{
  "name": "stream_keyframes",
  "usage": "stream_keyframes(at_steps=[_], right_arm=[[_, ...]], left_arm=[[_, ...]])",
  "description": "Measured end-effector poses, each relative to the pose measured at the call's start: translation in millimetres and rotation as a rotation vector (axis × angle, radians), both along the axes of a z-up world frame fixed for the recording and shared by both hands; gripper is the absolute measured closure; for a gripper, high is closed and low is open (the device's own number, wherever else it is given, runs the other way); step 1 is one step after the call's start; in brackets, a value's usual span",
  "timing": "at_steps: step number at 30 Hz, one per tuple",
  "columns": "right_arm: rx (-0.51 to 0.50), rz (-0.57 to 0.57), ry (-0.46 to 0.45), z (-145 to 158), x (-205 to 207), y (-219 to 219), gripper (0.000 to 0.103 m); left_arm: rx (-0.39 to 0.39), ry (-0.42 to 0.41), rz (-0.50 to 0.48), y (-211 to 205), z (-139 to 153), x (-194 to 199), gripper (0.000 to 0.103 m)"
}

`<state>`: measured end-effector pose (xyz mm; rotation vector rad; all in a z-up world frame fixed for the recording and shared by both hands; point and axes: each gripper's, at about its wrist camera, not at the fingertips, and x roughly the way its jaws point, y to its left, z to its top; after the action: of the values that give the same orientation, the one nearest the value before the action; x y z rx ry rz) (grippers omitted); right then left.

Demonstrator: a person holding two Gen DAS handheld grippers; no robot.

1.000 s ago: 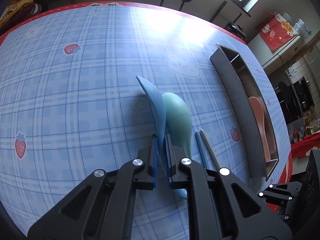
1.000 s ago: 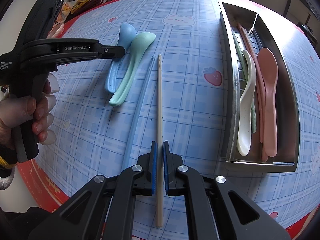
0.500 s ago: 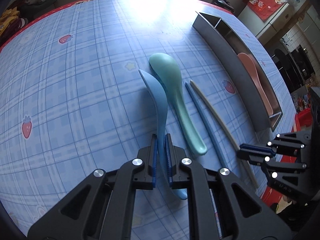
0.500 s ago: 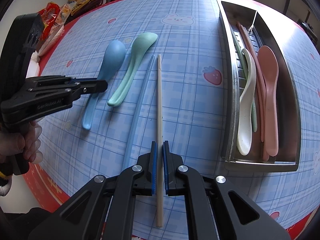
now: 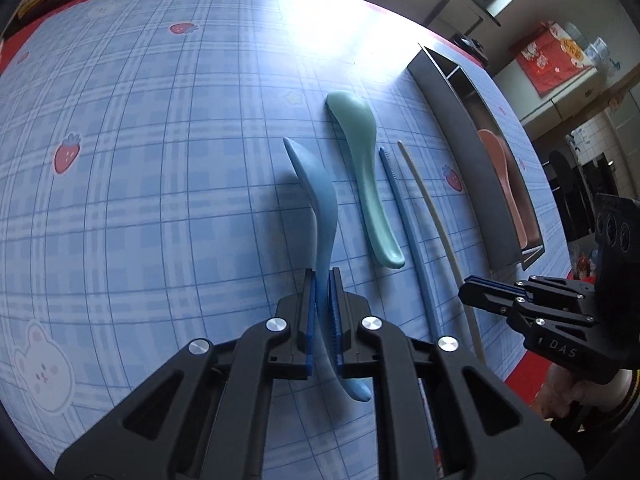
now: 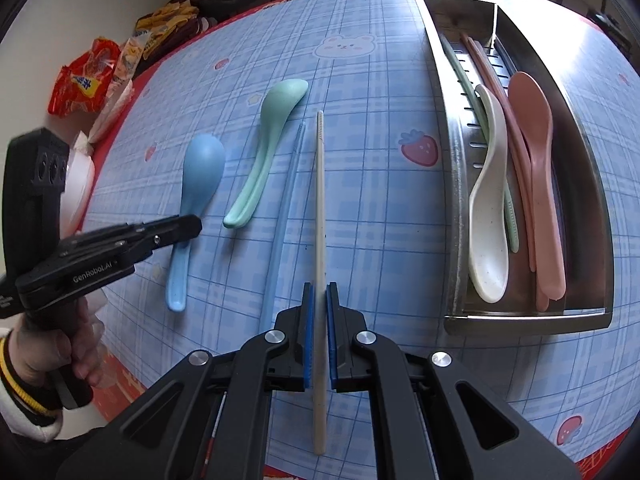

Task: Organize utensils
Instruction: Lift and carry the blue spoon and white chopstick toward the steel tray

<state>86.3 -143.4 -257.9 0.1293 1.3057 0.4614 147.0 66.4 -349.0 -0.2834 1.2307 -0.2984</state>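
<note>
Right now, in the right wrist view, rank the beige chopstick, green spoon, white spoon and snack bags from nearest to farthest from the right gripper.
1. Beige chopstick: clamped in the right gripper.
2. White spoon (right, in the metal tray) and green spoon (left, on the table): too close to call.
3. Snack bags: far left, beyond the table edge.

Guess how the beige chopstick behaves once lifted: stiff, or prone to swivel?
Probably stiff: the chopstick runs straight along its whole length. It may swivel, since the right gripper pinches it near one end, leaving most of it beyond the pads. Likely light, being so thin.

Right hand-held gripper [image 6: 319, 332] clamped on beige chopstick [image 6: 319, 208], beside metal tray [image 6: 452, 200]
</note>
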Motion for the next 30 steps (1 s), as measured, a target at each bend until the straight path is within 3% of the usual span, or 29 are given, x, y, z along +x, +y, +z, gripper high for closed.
stream_keyframes(at_steps=[7,13,22,30], right_arm=[[0.076,-0.052,-0.025,13.8,-0.6,-14.2,0.097],[0.114,-0.069,-0.075,30.4,0.4,-22.1,0.097],[0.153,-0.194,-0.175,57.9,23.6,-66.2,0.097],[0.115,-0.303,-0.207,60.8,48.2,-117.6,0.097]], left_arm=[[-0.030,-0.022,0.009,15.5,20.4,-22.0,0.092],[-0.055,-0.059,-0.029,4.6,47.9,-18.9,0.092],[-0.084,-0.091,-0.118,-41.7,79.6,9.4,0.092],[-0.103,-0.097,-0.216,-118.7,86.8,46.5,0.092]])
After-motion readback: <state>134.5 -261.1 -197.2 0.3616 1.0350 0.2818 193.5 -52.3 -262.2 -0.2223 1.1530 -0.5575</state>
